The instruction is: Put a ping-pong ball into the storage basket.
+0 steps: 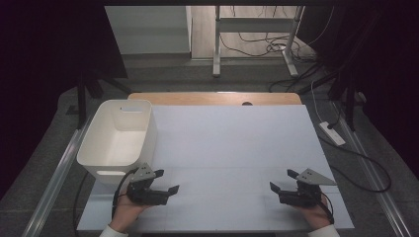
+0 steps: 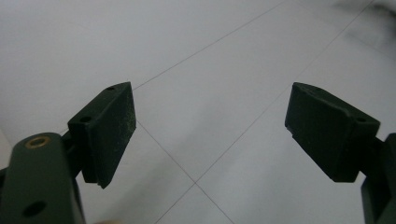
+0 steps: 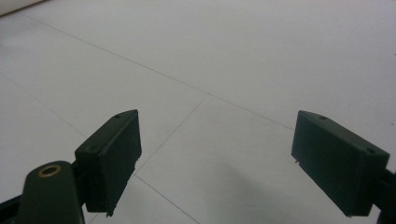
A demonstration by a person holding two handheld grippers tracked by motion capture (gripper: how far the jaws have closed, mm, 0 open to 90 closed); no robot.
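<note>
My left gripper (image 1: 166, 181) rests low over the white table sheet (image 1: 227, 148) at the front left, held by a hand, jaws wide apart and pointing toward the table's middle. In the left gripper view that gripper (image 2: 210, 133) has nothing between its black pads (image 2: 109, 130), just bare white sheet with faint seams. At the front right my right gripper (image 1: 280, 180) mirrors it, open and aimed inward. The right gripper view shows this gripper (image 3: 217, 161) with empty space between its pads (image 3: 116, 154).
A white plastic bin (image 1: 118, 136) stands at the left of the table, just behind the left gripper, and looks empty. A wooden table edge (image 1: 215, 98) runs along the back. Cables and a power strip (image 1: 332, 133) lie on the floor to the right.
</note>
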